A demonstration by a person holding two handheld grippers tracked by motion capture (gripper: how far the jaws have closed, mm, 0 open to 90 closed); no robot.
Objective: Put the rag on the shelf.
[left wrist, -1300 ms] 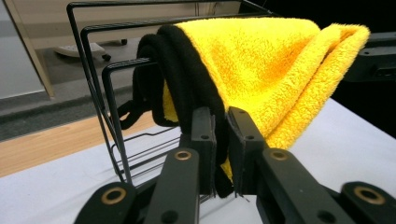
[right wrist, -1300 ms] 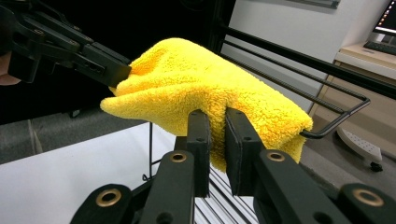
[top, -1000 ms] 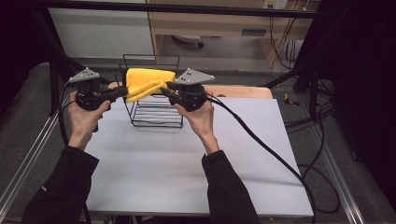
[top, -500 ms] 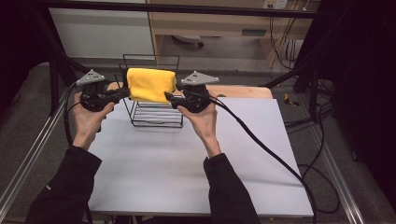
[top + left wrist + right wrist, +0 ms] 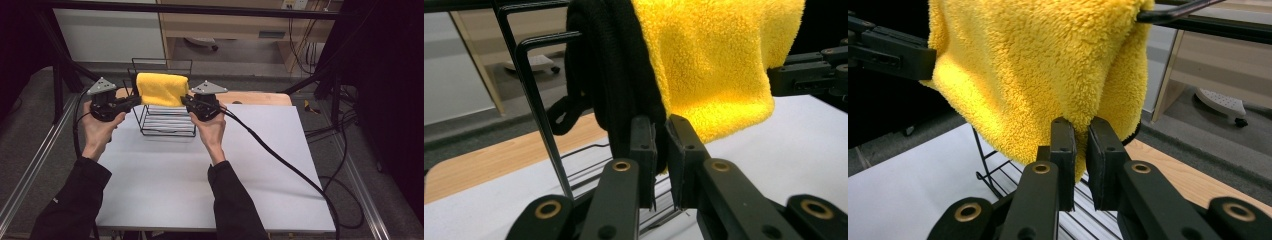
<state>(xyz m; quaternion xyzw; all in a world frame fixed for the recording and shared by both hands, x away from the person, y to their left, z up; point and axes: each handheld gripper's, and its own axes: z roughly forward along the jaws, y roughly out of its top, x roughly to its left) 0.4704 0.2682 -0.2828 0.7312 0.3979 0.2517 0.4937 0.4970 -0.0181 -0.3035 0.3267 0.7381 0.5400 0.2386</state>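
A yellow fleece towel (image 5: pixel 162 89) hangs draped over the top bar of a black wire rack (image 5: pixel 167 122) at the back of the white table (image 5: pixel 150 170). My left gripper (image 5: pixel 134 101) holds the towel's left end and my right gripper (image 5: pixel 184 101) its right end. In the left gripper view the jaws (image 5: pixel 661 137) are pinched on the lower edge of the towel (image 5: pixel 719 55), beside a black knitted cloth (image 5: pixel 614 65) on the same rack bar (image 5: pixel 536 100). In the right gripper view the jaws (image 5: pixel 1080 140) clamp the hem of the towel (image 5: pixel 1033 65).
A wooden board (image 5: pixel 260 98) lies behind the rack along the table's far edge. The right gripper's thick cable (image 5: pixel 280 155) trails across the table to the right. Metal frame rails run along both sides, and a shelf unit stands farther back.
Both grippers have risen and moved away from me with the towel. It went from sagging and tilted in front of the rack to stretched level over the rack's top.
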